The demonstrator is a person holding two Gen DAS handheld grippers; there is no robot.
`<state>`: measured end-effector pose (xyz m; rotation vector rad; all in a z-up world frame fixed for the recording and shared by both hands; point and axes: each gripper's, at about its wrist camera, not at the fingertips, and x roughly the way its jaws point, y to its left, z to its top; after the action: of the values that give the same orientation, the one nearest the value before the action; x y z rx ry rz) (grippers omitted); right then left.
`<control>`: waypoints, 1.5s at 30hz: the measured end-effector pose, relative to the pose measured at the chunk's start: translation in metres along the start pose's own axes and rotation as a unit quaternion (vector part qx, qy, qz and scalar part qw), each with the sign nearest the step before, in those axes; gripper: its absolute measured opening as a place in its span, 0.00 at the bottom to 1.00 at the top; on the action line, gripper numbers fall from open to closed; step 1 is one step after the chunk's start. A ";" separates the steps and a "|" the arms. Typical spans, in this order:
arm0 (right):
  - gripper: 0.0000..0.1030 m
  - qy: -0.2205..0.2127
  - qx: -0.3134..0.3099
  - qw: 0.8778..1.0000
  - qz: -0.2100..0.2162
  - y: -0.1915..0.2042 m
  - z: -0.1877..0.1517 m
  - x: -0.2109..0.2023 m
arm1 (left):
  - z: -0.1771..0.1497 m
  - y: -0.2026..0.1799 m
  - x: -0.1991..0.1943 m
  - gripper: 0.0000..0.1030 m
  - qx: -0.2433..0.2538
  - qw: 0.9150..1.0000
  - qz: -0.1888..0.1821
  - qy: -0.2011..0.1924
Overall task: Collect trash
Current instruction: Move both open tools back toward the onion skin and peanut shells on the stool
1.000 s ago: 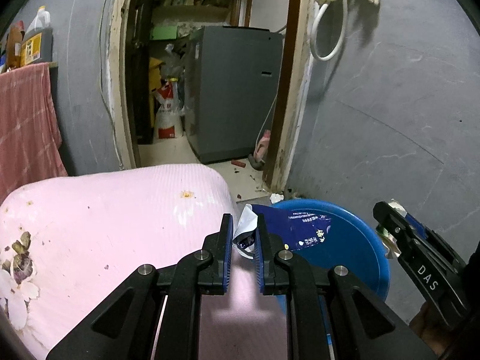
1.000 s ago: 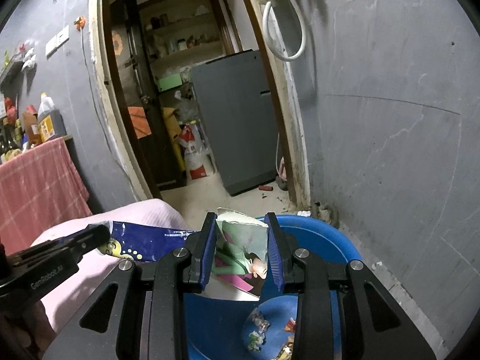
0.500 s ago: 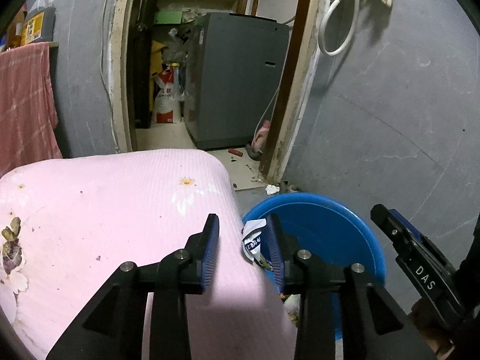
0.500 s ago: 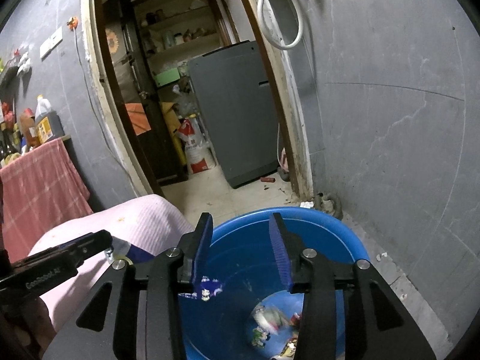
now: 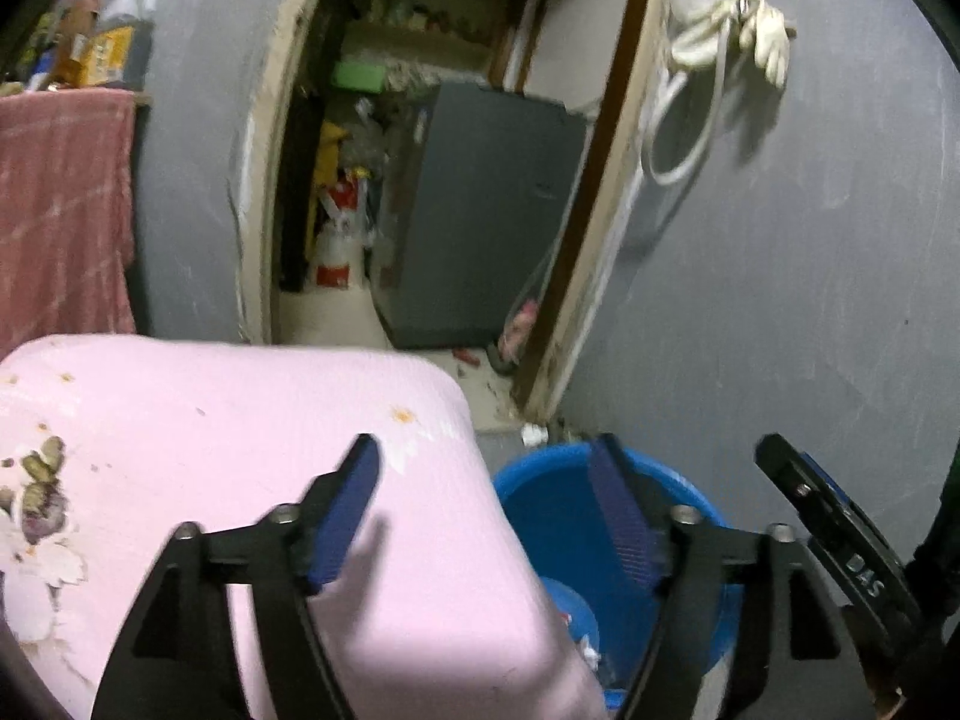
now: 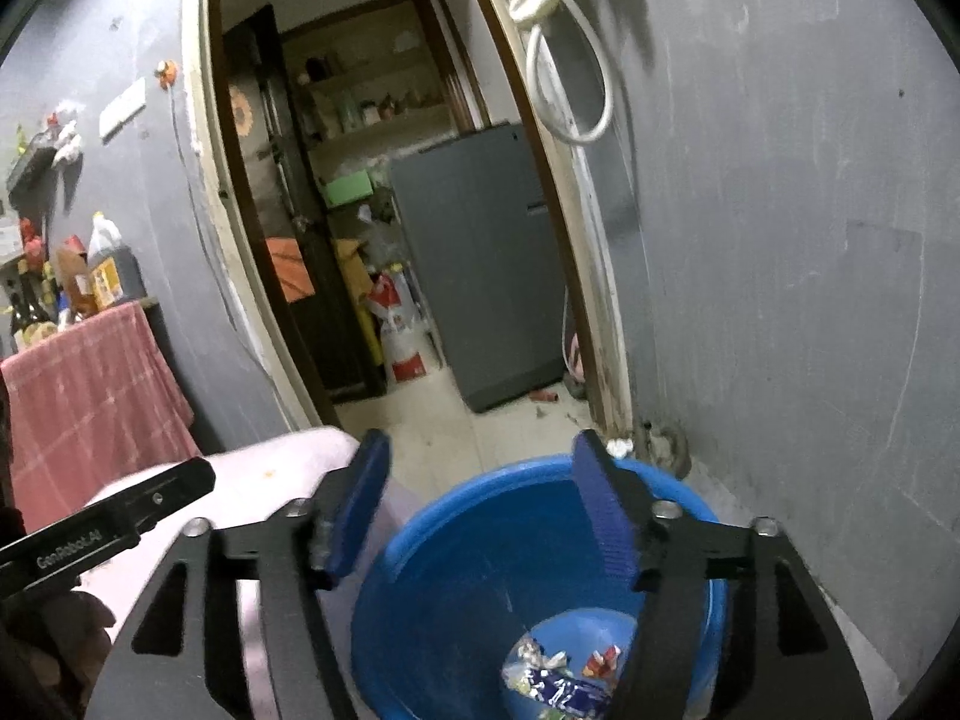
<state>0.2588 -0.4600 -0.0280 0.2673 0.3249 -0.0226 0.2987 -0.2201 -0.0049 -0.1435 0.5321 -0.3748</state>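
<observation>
A blue plastic basin (image 6: 456, 588) stands on the floor by the grey wall, with several crumpled wrappers (image 6: 558, 678) lying in its bottom. My right gripper (image 6: 480, 504) is wide open and empty, above the basin's near rim. My left gripper (image 5: 486, 510) is also wide open and empty, over the corner of the pink floral mattress (image 5: 240, 456) next to the basin (image 5: 552, 516). The right gripper's finger shows at the right edge of the left wrist view (image 5: 840, 540). The left gripper's finger shows at the left of the right wrist view (image 6: 114, 522).
A doorway leads to a back room with a grey fridge (image 6: 480, 264) and sacks. A pink cloth (image 6: 84, 396) covers a table with bottles at the left. A hose and gloves (image 5: 708, 48) hang on the wall above the basin.
Both grippers opened wide and dropped their wrappers into the basin: the blue packet from the left, the green-and-pink wrapper from the right. Both have pulled back slightly.
</observation>
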 end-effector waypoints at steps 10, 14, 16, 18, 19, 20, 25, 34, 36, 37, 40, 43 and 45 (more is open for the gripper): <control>0.99 -0.077 -0.029 0.996 0.026 0.036 0.020 -0.041 | 0.026 0.030 -0.066 0.97 -0.004 0.994 0.034 -0.106; 1.00 -0.101 -0.044 0.993 0.040 0.055 0.027 -0.055 | 0.031 0.042 -0.091 0.98 0.006 0.990 0.051 -0.131; 1.00 -0.110 -0.053 0.991 0.047 0.066 0.030 -0.061 | 0.033 0.045 -0.102 0.98 0.015 0.988 0.062 -0.143; 1.00 -0.117 -0.059 0.990 0.053 0.073 0.032 -0.067 | 0.033 0.050 -0.114 0.98 0.022 0.985 0.074 -0.153; 1.00 -0.122 -0.064 0.989 0.058 0.080 0.033 -0.071 | 0.034 0.054 -0.120 0.98 0.026 0.984 0.080 -0.159; 1.00 -0.126 -0.068 0.988 0.060 0.084 0.033 -0.074 | 0.034 0.058 -0.127 0.98 0.027 0.982 0.085 -0.165; 1.00 -0.141 -0.084 0.984 0.076 0.113 0.035 -0.085 | 0.035 0.080 -0.154 0.98 0.030 0.976 0.111 -0.183; 1.00 -0.155 -0.099 0.977 0.111 0.168 0.031 -0.091 | 0.027 0.130 -0.193 0.98 0.011 0.968 0.153 -0.197; 1.00 -0.153 -0.101 0.976 0.121 0.178 0.029 -0.089 | 0.024 0.142 -0.202 0.98 0.005 0.967 0.163 -0.197; 1.00 -0.151 -0.101 0.975 0.125 0.183 0.028 -0.088 | 0.023 0.148 -0.205 0.98 0.001 0.966 0.170 -0.196; 1.00 -0.144 -0.103 0.975 0.137 0.199 0.023 -0.081 | 0.018 0.162 -0.211 0.98 -0.007 0.964 0.184 -0.192; 1.00 -0.125 -0.103 0.975 0.151 0.210 0.017 -0.070 | 0.014 0.175 -0.210 0.98 -0.013 0.964 0.195 -0.180; 1.00 -0.103 -0.108 0.976 0.157 0.218 0.011 -0.059 | 0.010 0.183 -0.208 0.98 -0.016 0.964 0.200 -0.172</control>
<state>0.2207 -0.2539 0.0567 0.0968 0.0754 0.2940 0.1950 0.0289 0.0594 -0.1255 0.2133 0.0562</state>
